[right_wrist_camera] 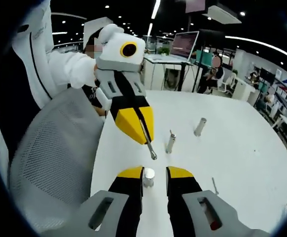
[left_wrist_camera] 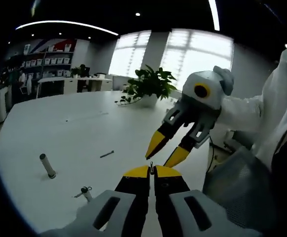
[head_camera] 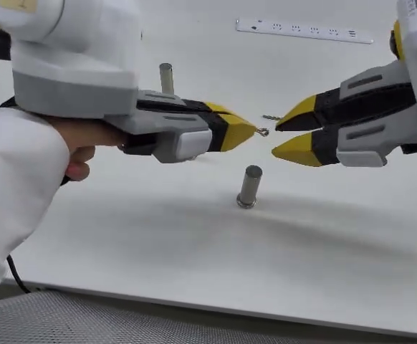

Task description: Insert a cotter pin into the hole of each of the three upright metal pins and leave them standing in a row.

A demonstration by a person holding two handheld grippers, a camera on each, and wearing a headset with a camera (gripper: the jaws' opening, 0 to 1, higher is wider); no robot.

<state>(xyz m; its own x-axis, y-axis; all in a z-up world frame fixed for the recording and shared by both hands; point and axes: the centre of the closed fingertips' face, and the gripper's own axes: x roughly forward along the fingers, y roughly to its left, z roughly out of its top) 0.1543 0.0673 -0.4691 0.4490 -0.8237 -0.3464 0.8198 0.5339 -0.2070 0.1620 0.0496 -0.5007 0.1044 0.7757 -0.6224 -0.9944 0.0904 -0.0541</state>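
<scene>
My left gripper (head_camera: 254,132) (left_wrist_camera: 152,171) is shut on a cotter pin (head_camera: 263,132) (right_wrist_camera: 149,142) that sticks out of its tips, loop end forward. Facing it, a little apart, my right gripper (head_camera: 274,138) (right_wrist_camera: 154,172) is open with nothing held. One upright metal pin (head_camera: 250,186) (right_wrist_camera: 148,177) stands on the table below the two tips. A second metal pin (head_camera: 166,77) (left_wrist_camera: 47,166) stands farther back. A third metal pin (left_wrist_camera: 87,192) (right_wrist_camera: 170,142) has a cotter pin through its top.
A loose cotter pin (head_camera: 271,117) (left_wrist_camera: 107,154) lies on the white table (head_camera: 194,244). A power strip (head_camera: 305,30) lies at the far edge. The front table edge runs close to me, with a mesh chair (right_wrist_camera: 59,163) beside it.
</scene>
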